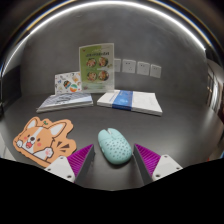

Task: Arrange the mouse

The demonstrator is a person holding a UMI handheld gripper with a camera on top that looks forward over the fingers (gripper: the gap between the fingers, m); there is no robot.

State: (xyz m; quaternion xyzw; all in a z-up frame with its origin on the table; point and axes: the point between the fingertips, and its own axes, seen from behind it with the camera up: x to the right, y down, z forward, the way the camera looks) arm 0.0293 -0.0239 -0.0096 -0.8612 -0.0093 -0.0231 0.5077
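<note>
A pale teal speckled mouse (113,146) lies on the dark table (185,130), just ahead of my fingers and partly between their tips. An orange corgi-shaped mouse mat (44,135) lies to its left, beyond the left finger. My gripper (113,157) is open: the left pad (82,157) and the right pad (147,157) stand apart with a gap at each side of the mouse.
Beyond the mouse lie a closed book (64,102) at the left and a white-and-blue book (130,101) at the right. An upright picture card (97,62) and a smaller card (67,83) stand behind them. Wall sockets (142,68) line the back wall.
</note>
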